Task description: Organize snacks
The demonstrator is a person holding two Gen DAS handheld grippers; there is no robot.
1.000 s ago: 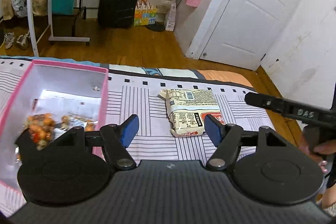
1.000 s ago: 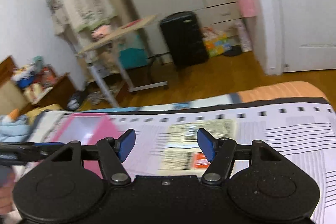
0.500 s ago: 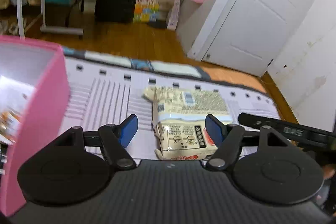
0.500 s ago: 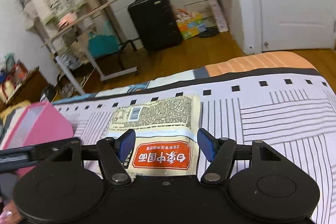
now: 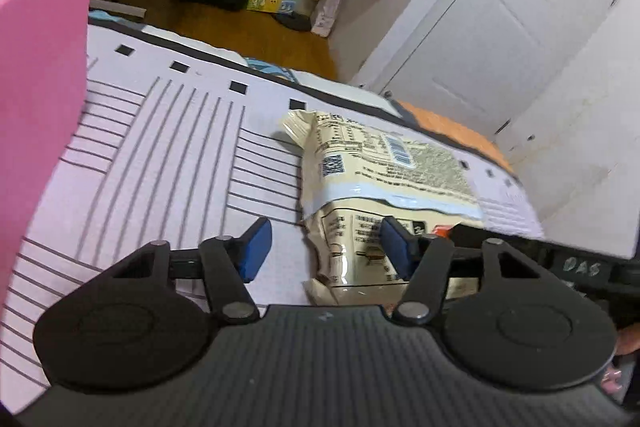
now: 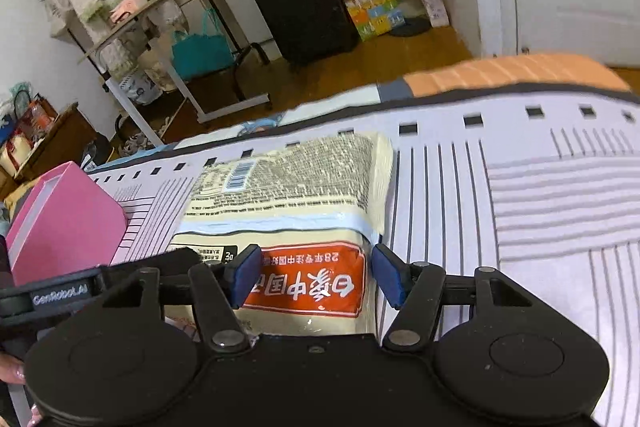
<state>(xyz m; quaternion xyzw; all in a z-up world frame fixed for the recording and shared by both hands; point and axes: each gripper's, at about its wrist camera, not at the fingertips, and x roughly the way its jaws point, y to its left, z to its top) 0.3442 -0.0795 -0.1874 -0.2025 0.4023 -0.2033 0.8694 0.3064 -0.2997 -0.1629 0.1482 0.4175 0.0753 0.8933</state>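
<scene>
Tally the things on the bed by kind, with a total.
Snack packet: 1
Pink box: 1
Grippers: 2, left gripper and right gripper
Total: 4

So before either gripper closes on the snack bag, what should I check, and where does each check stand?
1. Snack bag lying flat on the bedspread: ok.
2. Right gripper straddling the bag's near end with its red label: ok, jaws closing, pads not visibly pressing.
3. Left gripper centred on the bag: not ok; only the bag's left edge sits in its gap, one pad over the bag, jaws closing.
4. Pink box beside the bag and reachable: ok.
5. Room inside the box: cannot tell, its interior is hidden.
</scene>
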